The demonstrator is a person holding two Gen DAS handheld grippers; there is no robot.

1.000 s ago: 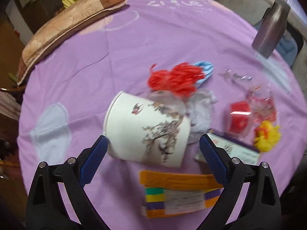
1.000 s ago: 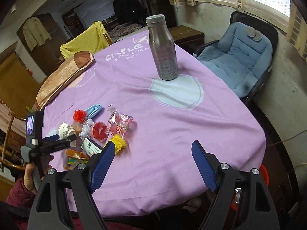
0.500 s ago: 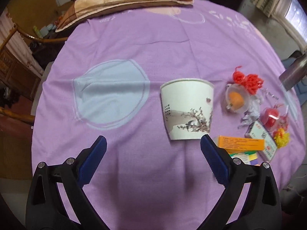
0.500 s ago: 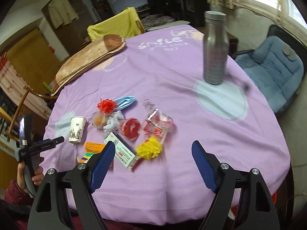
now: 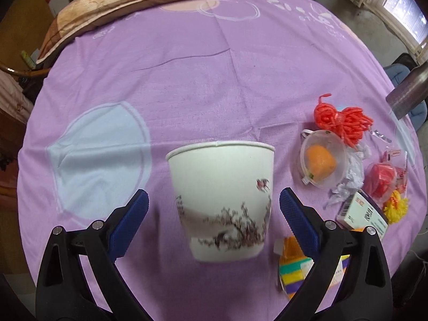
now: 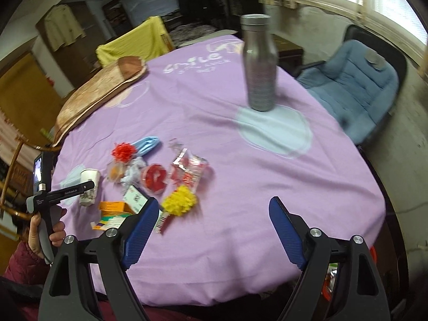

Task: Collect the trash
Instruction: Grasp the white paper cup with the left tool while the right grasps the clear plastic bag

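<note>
A white paper cup (image 5: pixel 222 195) with a branch print stands upright on the purple tablecloth (image 5: pixel 187 67). It sits between the fingers of my left gripper (image 5: pixel 214 199), which is open with a gap on each side. The cup (image 6: pixel 89 184) also shows in the right wrist view, beside that gripper. To its right lies trash: a red ribbon bow (image 5: pixel 342 119), a clear tub with something orange (image 5: pixel 321 164), a white box (image 5: pixel 361 214) and a striped packet (image 5: pixel 294 267). My right gripper (image 6: pixel 214 208) hangs over the near table edge, jaws opening, nothing between them; a yellow bow (image 6: pixel 179 200) lies just left of it.
A tall metal bottle (image 6: pixel 259 64) stands at the far right of the table. A brown cushion (image 6: pixel 99 91) lies on the far left edge. A blue chair (image 6: pixel 355 83) is beside the table. A person's hand (image 6: pixel 40 230) grips the left tool's handle.
The cup, tilted a second ago, now stands upright. The left gripper swung left away from the pile, then closed in around the cup. The right view shifted slightly toward the trash.
</note>
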